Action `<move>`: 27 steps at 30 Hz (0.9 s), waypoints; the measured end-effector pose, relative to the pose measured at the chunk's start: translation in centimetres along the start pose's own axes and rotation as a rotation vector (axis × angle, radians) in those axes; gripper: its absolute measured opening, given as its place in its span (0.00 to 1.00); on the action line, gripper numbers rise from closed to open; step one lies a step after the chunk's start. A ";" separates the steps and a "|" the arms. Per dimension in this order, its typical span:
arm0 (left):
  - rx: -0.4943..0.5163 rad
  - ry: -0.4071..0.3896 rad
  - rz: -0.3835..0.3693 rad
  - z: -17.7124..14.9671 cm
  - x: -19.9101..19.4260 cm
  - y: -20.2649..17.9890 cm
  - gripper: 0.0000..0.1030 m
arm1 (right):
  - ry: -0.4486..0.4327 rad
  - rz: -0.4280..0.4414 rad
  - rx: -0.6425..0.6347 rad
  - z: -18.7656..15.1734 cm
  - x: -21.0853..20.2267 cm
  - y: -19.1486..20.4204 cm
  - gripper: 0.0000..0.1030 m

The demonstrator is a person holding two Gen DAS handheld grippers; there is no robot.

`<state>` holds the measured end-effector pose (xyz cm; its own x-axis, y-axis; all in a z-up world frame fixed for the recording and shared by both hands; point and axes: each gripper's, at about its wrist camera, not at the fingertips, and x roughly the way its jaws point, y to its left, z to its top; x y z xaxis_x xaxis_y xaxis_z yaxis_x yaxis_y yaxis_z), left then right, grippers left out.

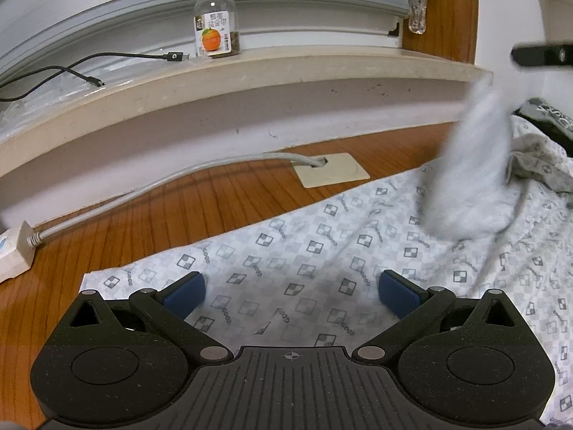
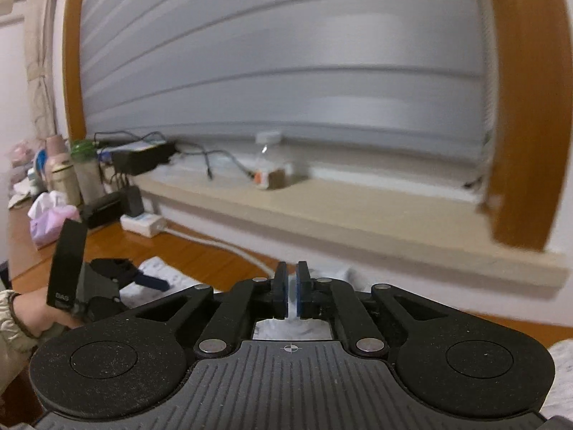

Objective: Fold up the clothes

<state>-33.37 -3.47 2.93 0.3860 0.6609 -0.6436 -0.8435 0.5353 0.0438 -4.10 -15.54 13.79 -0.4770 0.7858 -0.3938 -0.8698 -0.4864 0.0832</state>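
Observation:
A light grey garment (image 1: 469,165) hangs blurred at the right of the left wrist view, its lower end brushing the checker-patterned sheet (image 1: 286,261). It dangles from a black part of the right gripper (image 1: 540,55). In the right wrist view my right gripper (image 2: 292,279) is shut, with pale cloth (image 2: 292,326) pinched between its blue pads and showing just below them. My left gripper (image 1: 292,286) is open low over the sheet with nothing between its fingers. A hand (image 2: 32,315) holds it at the left of the right wrist view. A mottled grey garment (image 1: 537,165) lies crumpled on the sheet.
The sheet covers part of a wooden table (image 1: 143,215). A glass jar (image 1: 215,21) and black cables (image 1: 71,71) sit on the windowsill. A power strip (image 1: 10,254) and its grey cord lie at the left. Bottles (image 2: 61,168) and a tissue pack (image 2: 50,218) stand far left.

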 end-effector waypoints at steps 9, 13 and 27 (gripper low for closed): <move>0.042 -0.038 -0.020 1.0 -0.5 -1.8 1.00 | 0.025 -0.226 -0.056 -7.1 -1.3 -2.4 0.33; 0.086 -0.083 -0.055 2.3 -1.1 -3.9 0.82 | 0.074 -0.268 -0.034 -9.6 -2.1 -4.1 0.34; 0.262 -0.064 -0.137 4.9 1.1 -11.3 0.61 | 0.068 -0.268 0.082 -12.8 -3.0 -7.4 0.52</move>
<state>-21.57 -6.25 5.51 0.5194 0.6004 -0.6080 -0.6600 0.7338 0.1608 5.36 -19.14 2.64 -0.2217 0.8535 -0.4715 -0.9723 -0.2301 0.0406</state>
